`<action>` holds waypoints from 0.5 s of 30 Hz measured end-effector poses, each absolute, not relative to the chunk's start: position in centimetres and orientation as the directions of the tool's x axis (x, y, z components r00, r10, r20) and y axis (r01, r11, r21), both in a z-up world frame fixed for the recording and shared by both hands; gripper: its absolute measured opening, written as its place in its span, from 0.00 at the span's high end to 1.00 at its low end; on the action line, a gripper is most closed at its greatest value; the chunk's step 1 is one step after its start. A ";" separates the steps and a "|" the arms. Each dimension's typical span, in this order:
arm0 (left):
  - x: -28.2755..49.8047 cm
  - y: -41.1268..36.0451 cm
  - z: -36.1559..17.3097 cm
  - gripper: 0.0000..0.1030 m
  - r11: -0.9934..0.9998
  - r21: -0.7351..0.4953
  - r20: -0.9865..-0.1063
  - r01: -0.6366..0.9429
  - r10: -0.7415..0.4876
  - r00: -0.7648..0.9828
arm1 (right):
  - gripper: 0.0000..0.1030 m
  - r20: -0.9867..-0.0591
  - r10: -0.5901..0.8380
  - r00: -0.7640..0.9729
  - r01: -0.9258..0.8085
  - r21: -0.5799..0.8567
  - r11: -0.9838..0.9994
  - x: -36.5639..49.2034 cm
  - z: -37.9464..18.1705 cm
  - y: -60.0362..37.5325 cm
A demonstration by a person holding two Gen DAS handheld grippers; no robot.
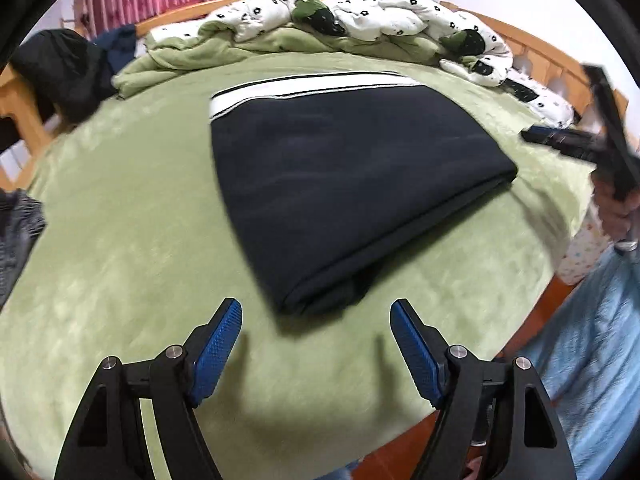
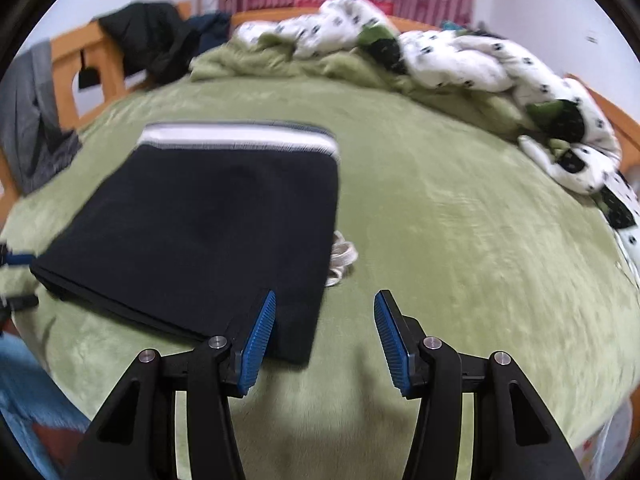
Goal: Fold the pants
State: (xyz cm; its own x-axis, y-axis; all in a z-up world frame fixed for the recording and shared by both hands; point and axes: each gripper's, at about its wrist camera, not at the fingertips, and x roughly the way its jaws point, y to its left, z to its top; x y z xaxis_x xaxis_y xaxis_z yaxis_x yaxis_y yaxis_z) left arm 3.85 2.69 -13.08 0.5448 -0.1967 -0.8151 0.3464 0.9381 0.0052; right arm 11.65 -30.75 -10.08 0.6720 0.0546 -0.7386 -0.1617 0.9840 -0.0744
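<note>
The dark navy pants [image 1: 344, 184] lie folded in a flat rectangle on the green bed blanket [image 1: 120, 240], with a white striped waistband [image 1: 304, 84] at the far edge. My left gripper [image 1: 316, 320] is open and empty, just short of the pants' near corner. In the right wrist view the pants [image 2: 200, 232] lie left of centre, and a white drawstring [image 2: 342, 258] pokes out at their right edge. My right gripper [image 2: 325, 312] is open and empty, its left finger over the pants' near right corner. The right gripper also shows in the left wrist view [image 1: 560, 140], blurred.
A crumpled white-and-green quilt [image 1: 360, 20] lies along the far side of the bed. Dark clothes [image 1: 68, 68] hang on the wooden bed frame [image 2: 84, 56] at left. Grey clothing [image 2: 32, 120] drapes over the rail. A blue sheet [image 1: 592, 340] hangs at right.
</note>
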 end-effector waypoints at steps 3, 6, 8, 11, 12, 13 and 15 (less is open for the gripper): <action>4.6 2.0 -14.0 0.29 0.943 0.101 -0.825 0.318 -0.099 0.556 | 0.39 -0.691 0.063 0.720 -0.126 -0.042 0.991 10.5 -9.1 -31.3; 5.3 0.4 -15.0 0.33 0.913 0.254 -0.811 0.318 0.022 0.585 | 0.39 -0.685 0.065 0.726 -0.119 -0.031 0.992 10.5 -9.2 -31.4; 5.6 -0.3 -15.5 0.37 0.897 0.310 -0.792 0.316 0.061 0.607 | 0.39 -0.697 0.058 0.715 -0.114 -0.034 0.993 11.0 -9.6 -31.3; 5.9 -0.4 -14.7 0.75 0.927 0.252 -0.778 0.277 0.024 0.628 | 0.39 -0.717 0.039 0.696 -0.089 -0.032 0.996 11.8 -10.4 -31.5; 5.7 0.4 -13.8 0.77 0.955 0.191 -0.754 0.228 -0.006 0.657 | 0.39 -0.725 0.033 0.688 -0.082 -0.032 0.996 12.1 -10.6 -31.6; 5.4 1.3 -13.2 0.79 0.970 0.139 -0.735 0.200 -0.034 0.677 | 0.39 -0.729 0.027 0.684 -0.077 -0.035 0.996 12.2 -10.7 -31.7; 5.6 2.3 -13.9 0.81 0.979 0.099 -0.762 0.177 -0.040 0.646 | 0.39 -0.732 0.018 0.681 -0.066 -0.037 0.997 12.2 -10.8 -31.7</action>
